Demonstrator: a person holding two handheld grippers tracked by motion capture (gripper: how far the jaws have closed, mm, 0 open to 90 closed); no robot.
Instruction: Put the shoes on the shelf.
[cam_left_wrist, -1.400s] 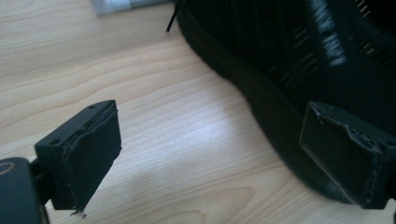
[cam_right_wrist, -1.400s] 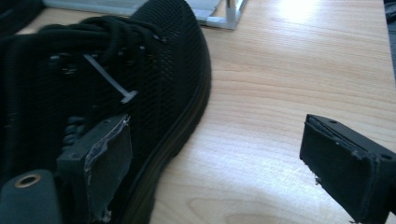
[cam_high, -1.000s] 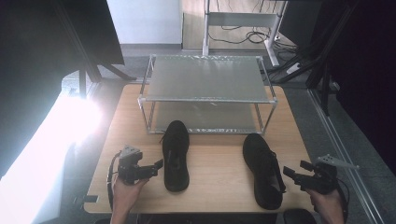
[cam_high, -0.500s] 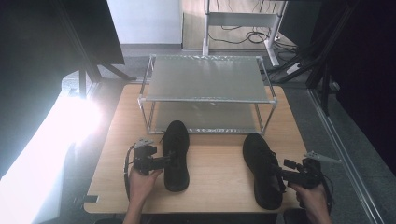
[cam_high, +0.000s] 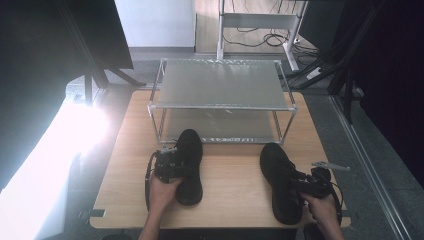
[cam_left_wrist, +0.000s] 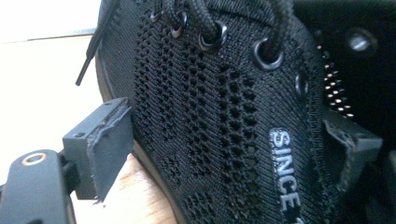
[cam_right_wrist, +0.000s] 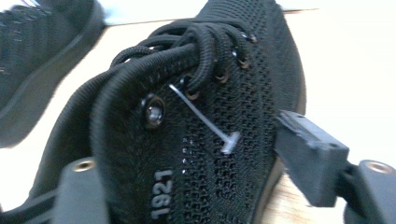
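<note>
1. Resting on a pale wood-grain table (cam_high: 125, 150), two black knit shoes sit with their toes towards the far edge, just in front of a two-tier metal rack (cam_high: 220, 90) with frosted, flat shelves and thin tube legs.
2. Left shoe (cam_high: 189, 165) lies left of the table's middle, its toe just before the rack's lower shelf; right shoe (cam_high: 279, 180) lies nearer the right edge, its heel close to the near edge.
3. Left gripper (cam_high: 172, 166) reaches in from the shoe's left side. Its jaws have just been closing and straddle the shoe's side wall: in the left gripper view one blocky black pad (cam_left_wrist: 100, 142) stands just outside the sole rim with a sliver of gap, the other sits at the collar, inside the opening. They stand fairly wide, not yet pinching.
4. That view shows open honeycomb mesh, metal-ringed eyelets, round cord laces and white "SINCE" lettering.
5. Right gripper (cam_high: 300, 184) comes at the right shoe's outer side. Its jaws have just been closing with the shoe's wall between them; the outer pad (cam_right_wrist: 308, 154) stands clear of the mesh, so no firm grip shows.
6. Its view shows "1921" lettering and a thin clear plastic tag fastener (cam_right_wrist: 205, 123) through an eyelet.
</note>
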